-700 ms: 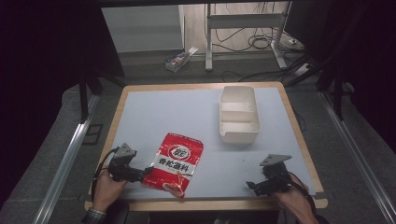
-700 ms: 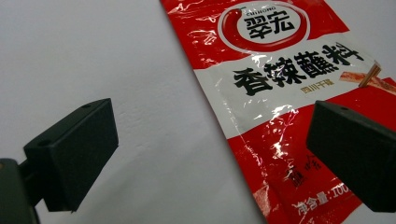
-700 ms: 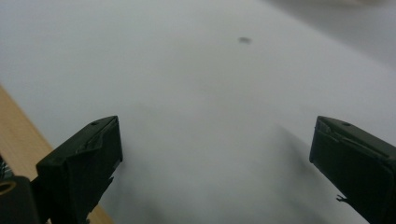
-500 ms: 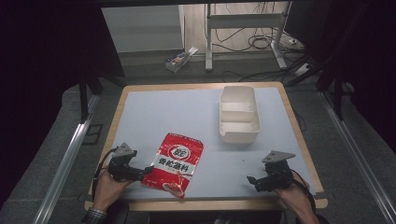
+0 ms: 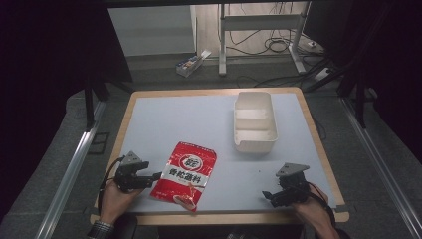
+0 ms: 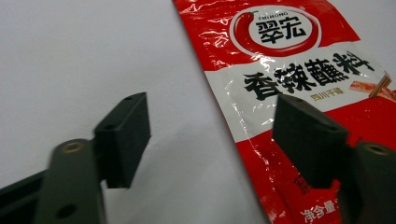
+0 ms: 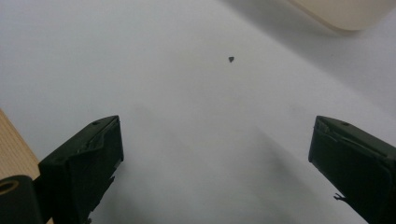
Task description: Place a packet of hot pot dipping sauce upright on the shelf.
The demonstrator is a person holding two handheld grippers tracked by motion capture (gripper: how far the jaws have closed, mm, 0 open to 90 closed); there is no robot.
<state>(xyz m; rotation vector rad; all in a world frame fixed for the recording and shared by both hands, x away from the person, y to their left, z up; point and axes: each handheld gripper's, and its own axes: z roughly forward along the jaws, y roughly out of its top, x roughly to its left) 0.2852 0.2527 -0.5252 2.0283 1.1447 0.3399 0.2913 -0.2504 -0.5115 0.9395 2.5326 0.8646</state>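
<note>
A red and white seasoning packet point(image 5: 186, 174) with black Chinese lettering lies flat near the front of the table. My left gripper point(image 5: 153, 177) sits at the packet's left edge. In the left gripper view the gripper point(image 6: 215, 135) is open. The packet point(image 6: 289, 60) has its left edge between the jaws, and the right jaw is over its red lower part. My right gripper point(image 5: 269, 195) rests low at the front right, apart from the packet. In its own view the right gripper point(image 7: 215, 154) is open over bare white surface.
A white divided container point(image 5: 255, 122) stands at the back right, its corner point(image 7: 345, 9) showing past the right jaws. A small dark speck point(image 7: 231, 59) lies on the mat. The wooden table rim point(image 5: 318, 219) runs along the front. Dark floor and rails surround the table.
Barely anything: the right gripper has shifted very slightly near the front edge. The left gripper and the packet stay where they were.
</note>
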